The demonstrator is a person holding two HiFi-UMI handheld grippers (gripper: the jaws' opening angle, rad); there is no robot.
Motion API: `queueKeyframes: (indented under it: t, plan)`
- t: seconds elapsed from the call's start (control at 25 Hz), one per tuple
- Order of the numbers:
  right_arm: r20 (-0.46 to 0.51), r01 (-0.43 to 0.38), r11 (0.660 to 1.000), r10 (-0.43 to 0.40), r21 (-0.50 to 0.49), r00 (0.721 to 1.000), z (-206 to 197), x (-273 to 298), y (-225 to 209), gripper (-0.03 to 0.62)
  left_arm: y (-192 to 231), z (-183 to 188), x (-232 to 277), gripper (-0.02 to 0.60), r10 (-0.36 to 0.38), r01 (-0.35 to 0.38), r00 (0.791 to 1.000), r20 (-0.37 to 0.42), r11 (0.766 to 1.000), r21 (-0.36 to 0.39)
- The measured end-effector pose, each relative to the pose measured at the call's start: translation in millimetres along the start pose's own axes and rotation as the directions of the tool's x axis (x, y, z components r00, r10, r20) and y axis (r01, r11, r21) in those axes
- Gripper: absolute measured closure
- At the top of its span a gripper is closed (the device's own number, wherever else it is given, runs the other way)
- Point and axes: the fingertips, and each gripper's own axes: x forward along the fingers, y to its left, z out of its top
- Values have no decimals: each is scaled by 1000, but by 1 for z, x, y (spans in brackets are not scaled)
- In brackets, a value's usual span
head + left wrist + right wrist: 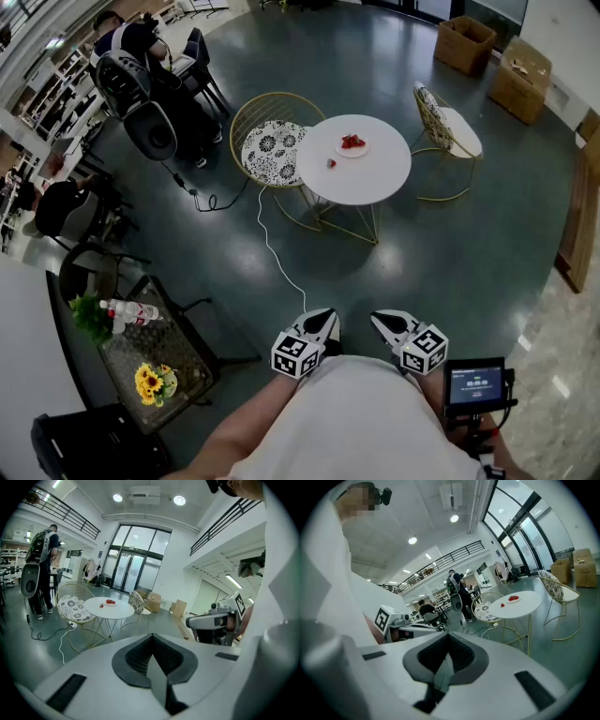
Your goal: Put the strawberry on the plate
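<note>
Round white table (375, 183) well away across the dark polished floor (450, 253), both grippers held low by the person's body.
A gold wire chair with a patterned cushion (272, 150) stands at the table's left and a second gold wire chair (450, 127) at its right. The left gripper (325, 317) and right gripper (378, 319) sit side by side, fingers together, empty. A small white plate (364, 148) holds red berries, and a lone red strawberry (331, 163) lies on the table just beside it.
</note>
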Motion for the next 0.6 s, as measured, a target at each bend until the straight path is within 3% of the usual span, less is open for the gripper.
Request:
queueKeyframes:
  t: [0.24, 0.6]
  plan:
    - [60, 6, 999, -9, 48, 998, -27, -66, 18, 588, -61, -30, -17, 577, 10, -10, 1000, 7, 1000, 11]
    - [47, -6, 1000, 6, 9, 999, -46, -108, 38, 588, -112, -55, -41, 577, 31, -31, 1000, 2, 999, 13]
